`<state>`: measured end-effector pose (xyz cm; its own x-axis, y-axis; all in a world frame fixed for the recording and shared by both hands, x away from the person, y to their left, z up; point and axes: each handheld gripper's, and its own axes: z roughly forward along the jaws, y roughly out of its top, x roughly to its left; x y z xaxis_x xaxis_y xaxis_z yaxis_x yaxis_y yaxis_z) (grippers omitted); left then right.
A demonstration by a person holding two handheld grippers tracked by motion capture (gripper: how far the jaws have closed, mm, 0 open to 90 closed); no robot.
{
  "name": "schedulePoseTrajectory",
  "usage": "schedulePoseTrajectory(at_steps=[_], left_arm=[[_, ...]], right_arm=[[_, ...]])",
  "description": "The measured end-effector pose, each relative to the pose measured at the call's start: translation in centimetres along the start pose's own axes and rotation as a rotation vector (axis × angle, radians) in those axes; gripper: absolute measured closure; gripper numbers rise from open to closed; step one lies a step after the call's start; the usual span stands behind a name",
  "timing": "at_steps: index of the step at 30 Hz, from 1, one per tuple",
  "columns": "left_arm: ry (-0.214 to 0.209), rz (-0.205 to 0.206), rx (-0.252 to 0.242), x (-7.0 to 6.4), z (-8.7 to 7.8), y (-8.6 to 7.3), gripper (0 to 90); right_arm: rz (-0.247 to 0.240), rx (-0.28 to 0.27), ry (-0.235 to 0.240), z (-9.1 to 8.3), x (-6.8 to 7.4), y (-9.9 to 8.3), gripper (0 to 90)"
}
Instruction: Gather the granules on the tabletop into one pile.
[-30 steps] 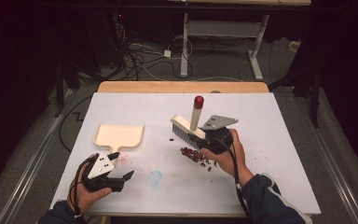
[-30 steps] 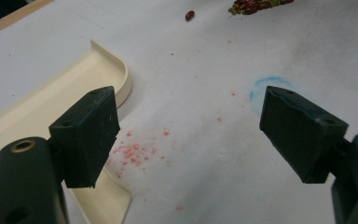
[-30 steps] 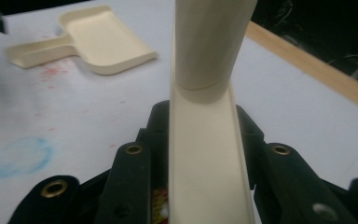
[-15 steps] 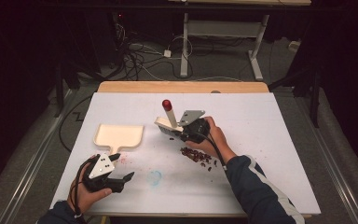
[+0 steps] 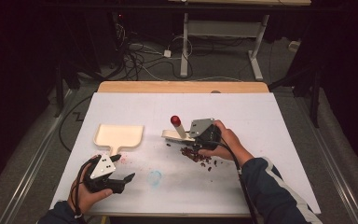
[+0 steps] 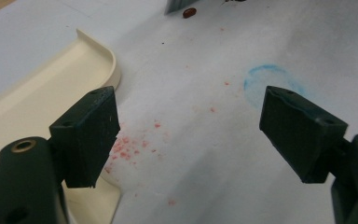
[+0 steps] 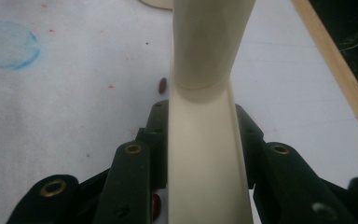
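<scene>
A cream hand brush (image 5: 177, 134) with a red-tipped handle lay at the centre of the high view, its head on the white table (image 5: 279, 126) and its handle slanting up toward the upper left. The right gripper (image 5: 204, 135), just right of centre, was clamped on the brush; in the right gripper view the cream handle (image 7: 205, 116) ran up the middle of the frame, pinched between both black jaws. A heap of dark red beans (image 5: 196, 155) sat touching the lower edge of that gripper, with one stray bean (image 7: 162, 85) left of the handle. A cream dustpan (image 5: 119, 135) lay well apart at centre left, mouth toward the top. Below it, at lower left, the left gripper (image 5: 121, 179) rested in the person's hand, jaws spread wide and empty over pink specks (image 6: 130, 144). A blue ring stain (image 5: 154, 178) marked the table between the two grippers.
</scene>
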<state>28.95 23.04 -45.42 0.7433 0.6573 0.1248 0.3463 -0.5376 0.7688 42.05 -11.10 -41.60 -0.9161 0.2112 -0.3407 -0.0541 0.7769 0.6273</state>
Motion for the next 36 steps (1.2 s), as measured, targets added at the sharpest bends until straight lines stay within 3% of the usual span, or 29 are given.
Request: schedulePoseTrajectory(at_steps=[2, 8, 13, 18, 23, 27, 29, 36], left_arm=[[0.001, 0.003, 0.004, 0.0, 0.0, 0.0, 19.4], [-0.002, -0.008, -0.001, 0.1, 0.1, 0.1, 19.5], [0.008, -0.010, -0.008, 0.1, -0.1, 0.1, 20.0], [0.011, -0.013, -0.016, 0.1, -0.4, 0.0, 20.0], [0.021, -0.015, -0.018, 0.2, -0.5, -0.1, 20.1], [0.026, -0.024, -0.018, 0.2, -0.5, -0.1, 20.2], [0.025, -0.021, -0.017, 0.1, -0.5, 0.0, 20.2], [0.022, -0.009, -0.009, -0.1, -0.4, 0.2, 20.5]], right_arm=[[0.045, -0.027, -0.021, -0.3, -0.3, 0.0, 67.0], [0.283, -0.110, -0.049, -0.3, 1.2, 2.6, 66.9], [0.495, -0.162, -0.056, 1.6, 3.6, 4.9, 67.0], [0.630, -0.137, -0.144, 4.7, 5.3, 5.8, 67.0], [0.726, -0.117, -0.248, 5.3, 5.0, 4.6, 67.0], [0.815, -0.106, -0.261, 3.8, 4.8, 2.8, 66.9], [0.803, -0.089, -0.266, 3.1, 4.9, 2.1, 66.9], [0.851, -0.089, -0.285, 0.4, 5.7, -0.3, 67.0]])
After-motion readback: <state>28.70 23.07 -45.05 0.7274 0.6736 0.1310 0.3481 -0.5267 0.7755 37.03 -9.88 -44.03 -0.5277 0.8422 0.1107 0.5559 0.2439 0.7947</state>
